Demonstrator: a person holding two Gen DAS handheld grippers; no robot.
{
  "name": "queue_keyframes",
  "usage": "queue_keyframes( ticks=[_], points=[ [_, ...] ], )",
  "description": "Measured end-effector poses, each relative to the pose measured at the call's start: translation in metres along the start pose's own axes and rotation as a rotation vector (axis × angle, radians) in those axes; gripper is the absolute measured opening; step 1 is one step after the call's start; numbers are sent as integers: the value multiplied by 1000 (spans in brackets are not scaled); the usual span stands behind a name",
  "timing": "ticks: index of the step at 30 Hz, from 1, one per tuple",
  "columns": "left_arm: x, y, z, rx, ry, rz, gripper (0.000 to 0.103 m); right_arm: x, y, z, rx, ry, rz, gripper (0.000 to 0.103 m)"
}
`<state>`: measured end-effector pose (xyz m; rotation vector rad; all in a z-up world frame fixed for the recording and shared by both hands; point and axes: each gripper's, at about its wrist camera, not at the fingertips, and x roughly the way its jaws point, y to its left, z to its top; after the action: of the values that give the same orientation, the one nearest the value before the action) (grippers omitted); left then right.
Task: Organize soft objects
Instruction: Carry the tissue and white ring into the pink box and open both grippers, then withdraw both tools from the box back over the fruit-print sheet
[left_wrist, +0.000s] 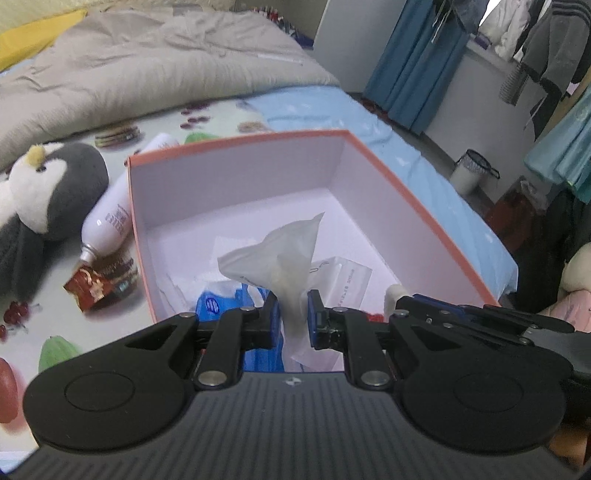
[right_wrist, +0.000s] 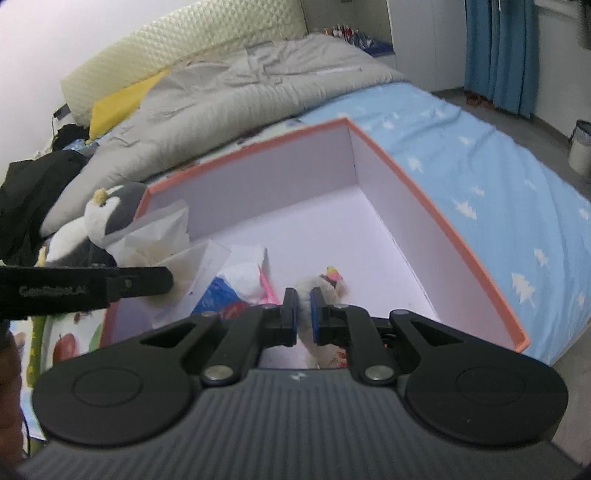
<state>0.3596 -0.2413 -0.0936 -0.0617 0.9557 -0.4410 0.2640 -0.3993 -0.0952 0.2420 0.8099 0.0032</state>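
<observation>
The left gripper (left_wrist: 292, 318) is clamped on a crumpled translucent white plastic bag (left_wrist: 282, 254), which stands up from the blue pads (left_wrist: 315, 315) in a loose peak above the near end of the box. The right gripper (right_wrist: 303, 318) is pinched on a small cream plush toy with a pink-and-yellow top (right_wrist: 320, 285), held just over the box floor.

Both hang over a large open cardboard box with a salmon-orange rim and white inside (left_wrist: 236, 142); in it lie a blue-and-white packet (left_wrist: 214, 303) and a flat white pack (left_wrist: 343, 275).

On the fruit-printed sheet left of the box lie a white lotion bottle (left_wrist: 110, 218), a red-brown snack packet (left_wrist: 98, 282) and a grey-and-white plush penguin (left_wrist: 48, 192).
</observation>
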Motion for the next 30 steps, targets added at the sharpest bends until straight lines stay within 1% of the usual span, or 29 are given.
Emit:
queue_keyframes(
  ticks=[1,2,3,4,5,11,19,25,30],
  points=[
    [3,1,1,3,10,-3,22,1,-1,-2,7,6,0,15],
    [5,2,0,5,24,-4,30,2,-2,-3,15,14,-2,18],
    [6,3,0,0,31,0,37,1,-2,-3,20,20,-4,27],
    [6,5,0,-3,32,5,48,1,-3,-4,25,25,-4,33],
    [3,5,-3,-4,27,8,50,0,-4,-2,30,22,5,38],
    [-31,4,-5,1,-29,14,52,-23,3,4,24,-26,33,40],
    [-107,4,-14,-5,-148,30,54,-74,28,10,-9,-125,75,40],
    [-161,16,-35,-23,-216,51,56,-108,53,5,-38,-175,103,40],
    [-207,28,-60,-38,-268,62,56,-134,77,-4,-69,-210,123,40]
  ],
)
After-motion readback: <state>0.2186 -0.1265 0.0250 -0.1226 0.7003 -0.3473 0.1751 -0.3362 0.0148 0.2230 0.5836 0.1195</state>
